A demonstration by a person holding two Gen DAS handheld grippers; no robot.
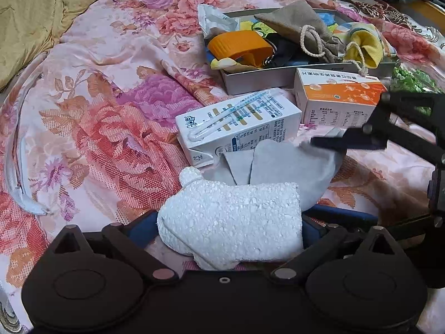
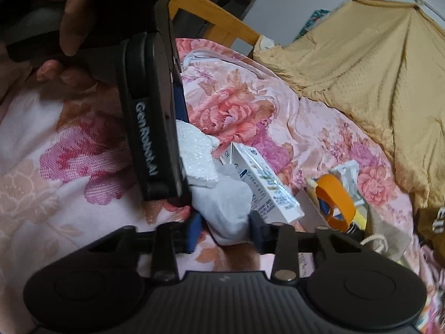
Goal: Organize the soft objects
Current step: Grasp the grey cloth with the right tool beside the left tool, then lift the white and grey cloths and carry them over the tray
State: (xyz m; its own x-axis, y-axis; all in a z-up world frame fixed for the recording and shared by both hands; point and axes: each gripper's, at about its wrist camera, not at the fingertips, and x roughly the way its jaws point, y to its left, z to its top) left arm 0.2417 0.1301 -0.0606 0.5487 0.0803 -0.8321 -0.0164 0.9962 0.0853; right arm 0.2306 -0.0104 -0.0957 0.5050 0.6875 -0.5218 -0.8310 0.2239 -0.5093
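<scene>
My left gripper point(image 1: 230, 228) is shut on a white foam block point(image 1: 230, 222), its blue pads pressing both sides. A grey cloth point(image 1: 281, 169) lies just beyond the foam on the floral bedspread. My right gripper point(image 2: 225, 231) is shut on that grey cloth point(image 2: 222, 206), and its black finger shows in the left wrist view point(image 1: 347, 140) at the cloth's right edge. The foam point(image 2: 197, 161) and the left gripper's body point(image 2: 150, 128) show close ahead in the right wrist view. A silver tray point(image 1: 250, 80) behind holds soft items: a tan drawstring pouch point(image 1: 300, 27) and a yellow sock point(image 1: 364, 47).
A white milk carton point(image 1: 239, 122) and an orange-white box point(image 1: 336, 100) lie between the cloth and the tray. An orange tape roll point(image 1: 239, 47) sits in the tray. A tan quilt point(image 2: 375, 72) covers the bed's far part. A green-patterned bag point(image 1: 411, 80) lies at the right.
</scene>
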